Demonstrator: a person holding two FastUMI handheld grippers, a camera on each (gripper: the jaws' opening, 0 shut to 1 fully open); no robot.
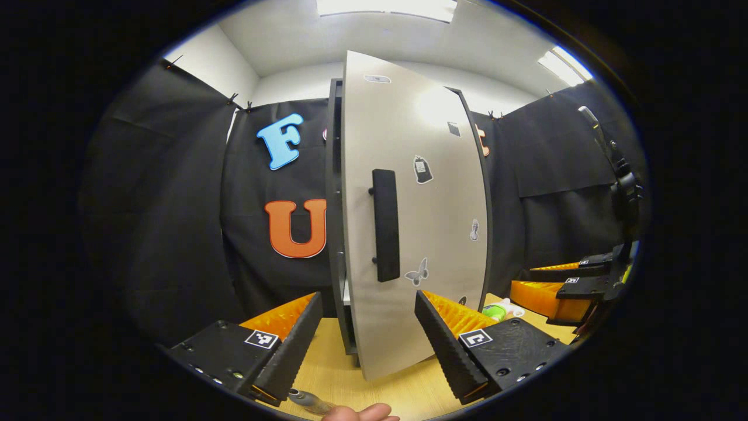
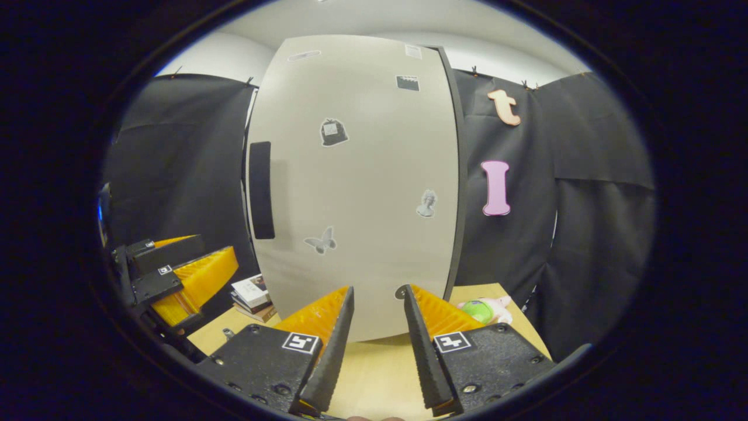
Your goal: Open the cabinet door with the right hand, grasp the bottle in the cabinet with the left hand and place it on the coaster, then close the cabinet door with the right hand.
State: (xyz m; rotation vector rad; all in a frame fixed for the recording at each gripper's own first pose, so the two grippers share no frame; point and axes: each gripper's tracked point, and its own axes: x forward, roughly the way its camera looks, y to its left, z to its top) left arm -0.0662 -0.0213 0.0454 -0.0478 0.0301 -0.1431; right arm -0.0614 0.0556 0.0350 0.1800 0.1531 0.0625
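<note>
The cabinet (image 1: 334,193) has a dark frame and a pale door (image 1: 421,222) with stickers and a black bar handle (image 1: 385,225). The door stands slightly ajar on its handle side. In the right gripper view the door (image 2: 356,187) faces me, its handle (image 2: 261,190) at the left. My left gripper (image 1: 368,333) is open just in front of the door's lower edge, holding nothing. My right gripper (image 2: 377,321) is open too, close to the door's bottom, and it appears again far right (image 1: 561,286). A small clear bottle top with a grey cap (image 1: 305,400) peeks in at the lower edge.
The wooden table (image 1: 327,362) carries a green and pink plush toy (image 2: 485,310) to the right of the cabinet and a stack of books (image 2: 251,292) on its left. A fingertip (image 1: 359,414) shows at the bottom. The left gripper (image 2: 175,275) sits at the left.
</note>
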